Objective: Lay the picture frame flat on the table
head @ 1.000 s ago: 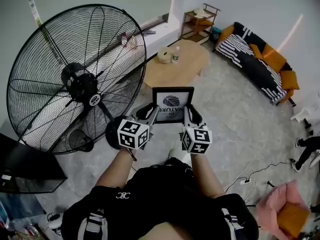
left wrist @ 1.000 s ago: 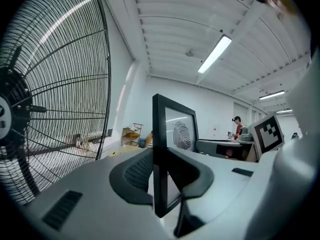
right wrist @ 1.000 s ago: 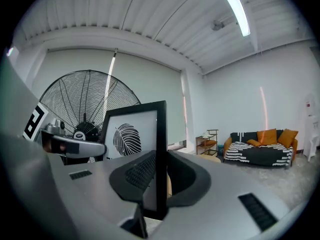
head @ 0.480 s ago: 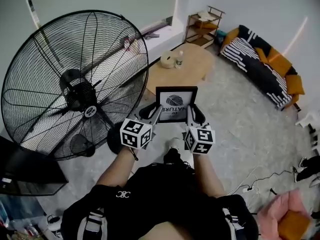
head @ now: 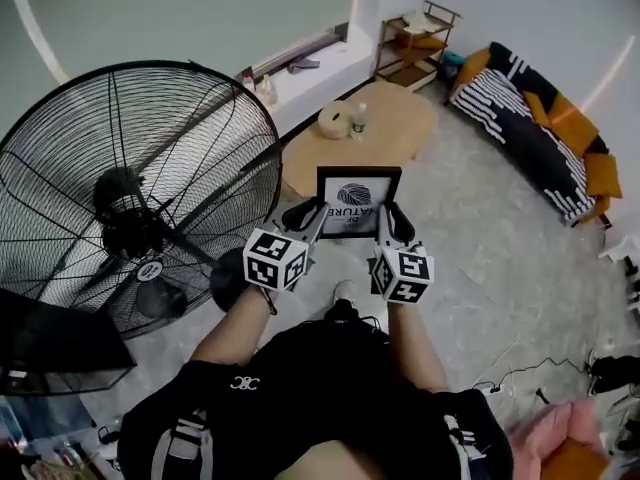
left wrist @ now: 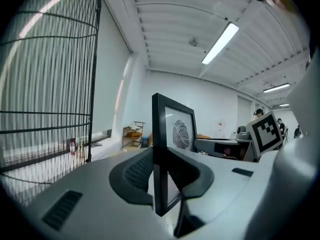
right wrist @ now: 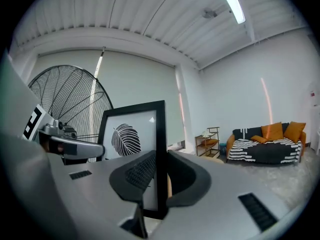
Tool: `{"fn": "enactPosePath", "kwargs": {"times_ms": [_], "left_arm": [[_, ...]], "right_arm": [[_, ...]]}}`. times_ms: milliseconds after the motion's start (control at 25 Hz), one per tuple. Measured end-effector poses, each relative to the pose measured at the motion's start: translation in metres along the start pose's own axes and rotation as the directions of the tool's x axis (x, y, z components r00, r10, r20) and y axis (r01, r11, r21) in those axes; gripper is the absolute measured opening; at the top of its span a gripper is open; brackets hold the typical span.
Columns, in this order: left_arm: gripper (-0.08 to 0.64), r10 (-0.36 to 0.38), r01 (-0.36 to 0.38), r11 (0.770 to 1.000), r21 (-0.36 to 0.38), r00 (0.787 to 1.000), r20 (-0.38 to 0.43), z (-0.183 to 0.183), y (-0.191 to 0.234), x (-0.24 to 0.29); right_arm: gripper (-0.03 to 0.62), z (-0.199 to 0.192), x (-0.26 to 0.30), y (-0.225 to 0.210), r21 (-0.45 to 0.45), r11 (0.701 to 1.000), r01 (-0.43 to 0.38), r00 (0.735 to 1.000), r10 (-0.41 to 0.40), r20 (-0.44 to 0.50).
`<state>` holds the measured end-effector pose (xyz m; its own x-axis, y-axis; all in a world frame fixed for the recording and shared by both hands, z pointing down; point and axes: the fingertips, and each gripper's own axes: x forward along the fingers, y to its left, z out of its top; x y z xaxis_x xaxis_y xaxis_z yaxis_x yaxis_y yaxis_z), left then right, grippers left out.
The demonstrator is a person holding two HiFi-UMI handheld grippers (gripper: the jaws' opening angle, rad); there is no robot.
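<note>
Holds the picture frame [head: 358,202] up in the air with both grippers, print turned toward the wearer, upright rather than flat. Clamps the left gripper [head: 306,218] on the frame's left edge, black border pinched between the two dark pads (seen edge-on in the left gripper view, with the border running straight up between the jaws). Clamps the right gripper [head: 387,220] on the right edge the same way, jaws closed against front and back of the border, low on that side. Leaves the top edge and both upper corners free of either grip.

Keeps the frame just near of the wooden table [head: 390,133], top edge overlapping the table's near rim in the head view; height above the tabletop not readable. Shows bare wood along the near and right parts of the top, with a pale round bundle [head: 331,119] and a small bottle [head: 357,120] standing close together toward the far left part.

Crowded on the left by a big standing fan [head: 130,198], wire cage close beside the left gripper and meeting the table's left end in the head view. Open on the right: wide grey floor [head: 480,258] running out to a striped sofa [head: 530,133] along the right wall. Farther off, past the table's far end, a small shelf [head: 420,38] against the wall.
</note>
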<state>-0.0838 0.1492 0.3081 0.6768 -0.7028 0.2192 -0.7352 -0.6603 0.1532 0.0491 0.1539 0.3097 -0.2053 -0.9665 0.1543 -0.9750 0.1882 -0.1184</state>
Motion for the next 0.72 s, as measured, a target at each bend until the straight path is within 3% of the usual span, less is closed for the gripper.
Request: {"fn": "enactPosePath", "kwargs": {"times_ms": [720], "left_arm": [[0.100,0.099,-0.101,0.995,-0.027,0.992,-0.081,0.037,0.073,0.227]], "right_arm": [[0.084,0.022,0.203,-0.145,0.056,0.993,-0.102,0.994,0.104,-0.046]]}}
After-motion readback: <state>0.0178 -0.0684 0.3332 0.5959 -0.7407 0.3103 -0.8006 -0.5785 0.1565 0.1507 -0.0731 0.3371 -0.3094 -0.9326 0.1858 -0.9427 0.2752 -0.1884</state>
